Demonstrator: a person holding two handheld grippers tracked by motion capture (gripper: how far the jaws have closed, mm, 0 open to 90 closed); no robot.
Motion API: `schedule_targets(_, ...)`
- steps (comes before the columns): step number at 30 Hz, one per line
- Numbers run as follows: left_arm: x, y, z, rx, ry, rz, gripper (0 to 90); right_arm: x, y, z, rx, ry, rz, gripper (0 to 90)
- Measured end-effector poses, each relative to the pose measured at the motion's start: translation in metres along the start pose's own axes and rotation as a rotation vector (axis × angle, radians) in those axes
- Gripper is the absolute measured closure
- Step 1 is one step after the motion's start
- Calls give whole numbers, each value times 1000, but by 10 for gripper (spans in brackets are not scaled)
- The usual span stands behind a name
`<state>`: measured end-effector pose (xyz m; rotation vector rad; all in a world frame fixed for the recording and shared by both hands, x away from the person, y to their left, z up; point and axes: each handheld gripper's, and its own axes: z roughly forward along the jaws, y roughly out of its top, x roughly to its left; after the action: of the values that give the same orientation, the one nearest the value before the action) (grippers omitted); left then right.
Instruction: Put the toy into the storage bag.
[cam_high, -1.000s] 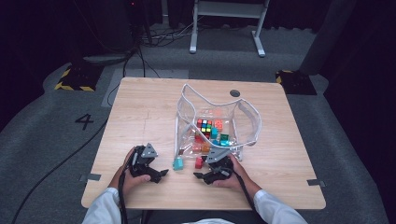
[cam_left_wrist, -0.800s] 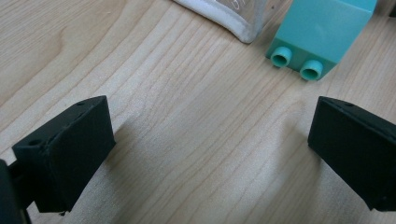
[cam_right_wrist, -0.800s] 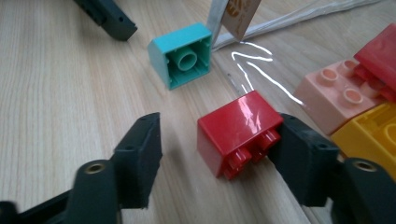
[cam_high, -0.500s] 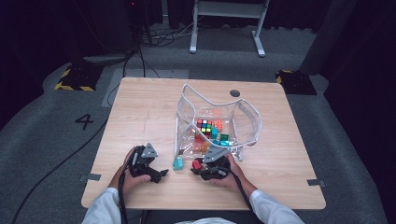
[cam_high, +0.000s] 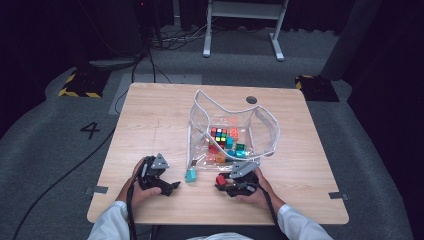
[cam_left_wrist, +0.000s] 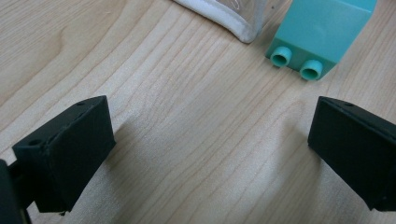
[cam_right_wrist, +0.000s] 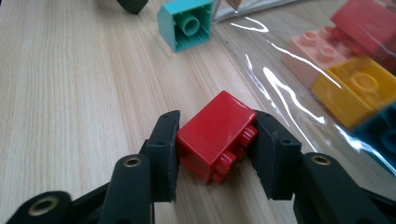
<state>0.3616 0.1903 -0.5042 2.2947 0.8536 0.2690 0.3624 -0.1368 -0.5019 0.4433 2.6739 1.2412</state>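
Red brick (cam_right_wrist: 217, 135) clamped between our right gripper's (cam_right_wrist: 217, 149) jaws, which have just been closing onto it: one pad flat on its smooth side, the other against its studs. In the high view we hold that right gripper (cam_high: 223, 181) low over the table (cam_high: 150, 120), near its front edge, just in front of the clear bag (cam_high: 232, 127), with the red brick (cam_high: 220, 179) at its tip. Our left gripper (cam_left_wrist: 205, 154) has its jaws spread wide with only bare wood between them, and from above we see it (cam_high: 170, 186) resting well left of the right one. A teal brick (cam_high: 190, 175) lies on the table between the two grippers, just beside the bag's white-edged corner; up close we see the teal brick (cam_left_wrist: 320, 32) on its side, studs toward us. Inside the bag sit a puzzle cube (cam_high: 218, 135), a yellow brick (cam_right_wrist: 355, 88) and a pink brick (cam_right_wrist: 310, 51).
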Motion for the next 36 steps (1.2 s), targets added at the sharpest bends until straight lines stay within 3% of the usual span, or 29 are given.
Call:
schedule_targets(2,0,0,0,0,0,0,4,-3,-4,-6,10,-15,2,555)
schedule_targets(5,0,0,0,0,0,0,4,-8,-8,-13,-25,-8,-15,555)
schedule_targets(9,0,0,0,0,0,-1,4,-6,-12,-26,-22,-15,6,556)
schedule_targets(10,0,0,0,0,0,0,4,-4,-14,-30,0,-21,39,555)
schedule_targets(12,0,0,0,0,0,0,4,-4,-17,-35,7,-32,31,555)
schedule_targets(14,0,0,0,0,1,-1,4,-6,-20,-41,-4,-42,-7,555)
schedule_targets(16,0,0,0,0,1,0,4,-5,-24,-49,10,-52,31,555)
schedule_targets(25,0,0,0,1,2,2,4,-18,-42,-79,-15,-115,23,556)
schedule_targets(28,0,0,-1,3,3,2,4,-23,-50,-89,-16,-118,69,556)
schedule_targets(36,0,0,0,3,3,2,4,-28,-61,-112,-12,-167,98,556)
